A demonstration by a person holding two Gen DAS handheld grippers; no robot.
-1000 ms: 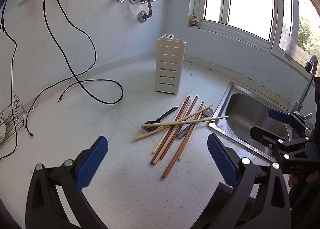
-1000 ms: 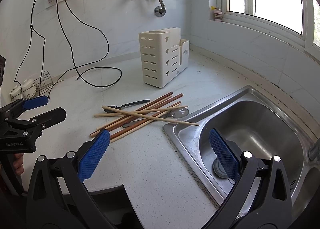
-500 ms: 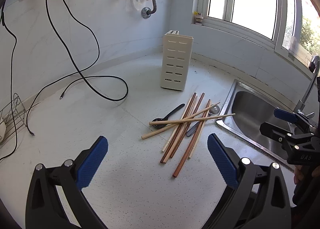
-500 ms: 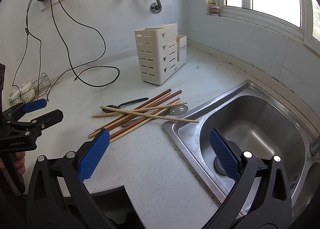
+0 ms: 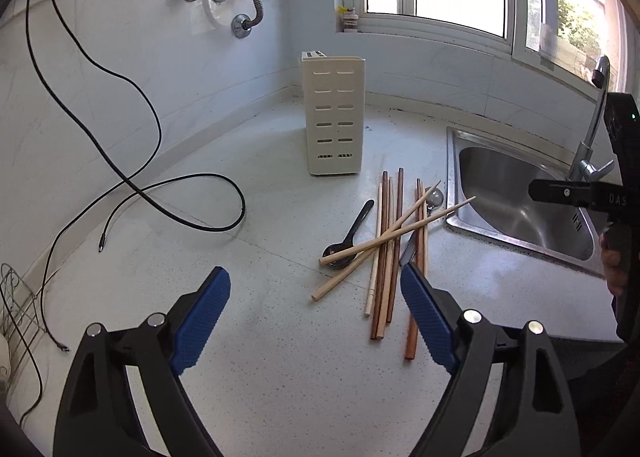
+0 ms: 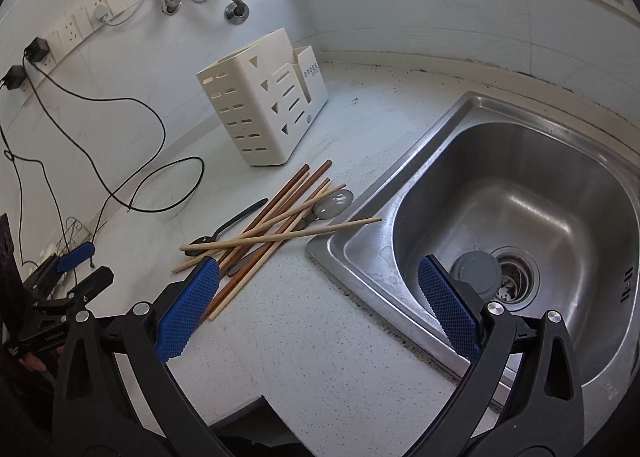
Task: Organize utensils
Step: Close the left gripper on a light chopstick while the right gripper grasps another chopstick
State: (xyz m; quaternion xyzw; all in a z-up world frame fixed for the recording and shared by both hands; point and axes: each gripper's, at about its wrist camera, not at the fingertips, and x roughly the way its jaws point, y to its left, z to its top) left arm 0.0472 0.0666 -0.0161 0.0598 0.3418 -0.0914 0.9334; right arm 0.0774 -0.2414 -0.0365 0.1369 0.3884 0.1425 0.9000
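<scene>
A loose pile of wooden chopsticks (image 5: 386,241) (image 6: 276,225), dark brown and pale, lies on the white counter beside the sink. A black spoon (image 5: 350,235) (image 6: 228,227) and a metal spoon (image 5: 434,197) (image 6: 334,201) lie among them. A cream slotted utensil holder (image 5: 334,113) (image 6: 262,97) stands upright behind the pile. My left gripper (image 5: 316,297) is open and empty, just short of the pile's near ends. My right gripper (image 6: 318,293) is open and empty, above the counter edge between the pile and the sink.
A steel sink (image 6: 516,209) (image 5: 516,193) with a grey plug and a tap (image 5: 592,125) lies right of the pile. Black cables (image 5: 168,193) (image 6: 152,185) loop over the counter at left. A wire rack (image 5: 16,313) sits far left. Walls and window close the back.
Both grippers have moved forward and lower toward the chopstick pile. The right one has tilted down over the sink edge. Both stay open; the utensils have not moved.
</scene>
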